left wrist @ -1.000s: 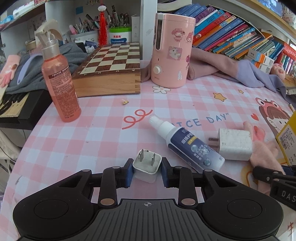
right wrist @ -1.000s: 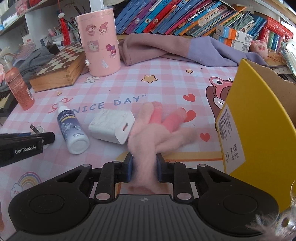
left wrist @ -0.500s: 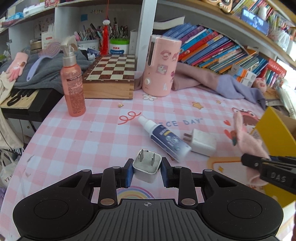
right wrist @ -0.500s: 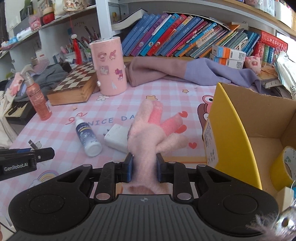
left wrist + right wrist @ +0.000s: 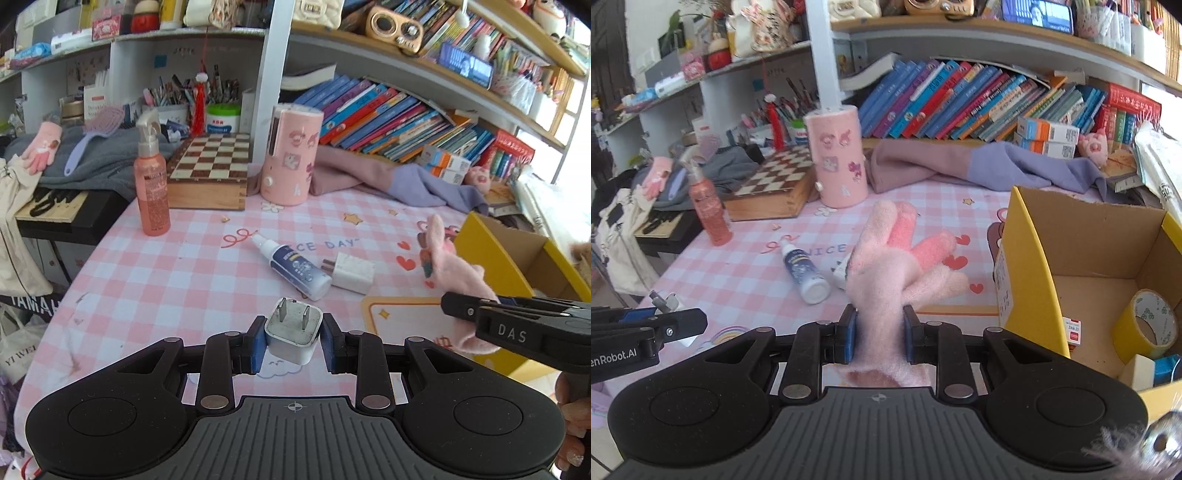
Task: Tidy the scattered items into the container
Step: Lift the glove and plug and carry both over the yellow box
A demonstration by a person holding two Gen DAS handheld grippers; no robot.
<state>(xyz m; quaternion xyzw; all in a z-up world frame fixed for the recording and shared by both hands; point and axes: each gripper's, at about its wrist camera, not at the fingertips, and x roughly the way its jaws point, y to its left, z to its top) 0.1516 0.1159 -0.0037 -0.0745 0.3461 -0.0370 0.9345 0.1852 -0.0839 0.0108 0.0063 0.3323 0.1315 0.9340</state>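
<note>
While the left gripper (image 5: 293,341) pinched a small white plug adapter (image 5: 293,335) and the right gripper (image 5: 878,339) clamped a fuzzy pink glove (image 5: 899,266) — both aloft beside the yellow cardboard box (image 5: 1027,269) — releasing well inside its walls seemed wisest.

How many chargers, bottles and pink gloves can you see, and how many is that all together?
Chargers: 2, a small charger plug in the left gripper, a bigger white charger on the table.
Bottles: 2, an orange spray bottle standing, a blue-labelled spray bottle lying down.
Pink gloves: 2, one pink glove in the right gripper, another glove on the grey cloth.
Total: 6
</note>
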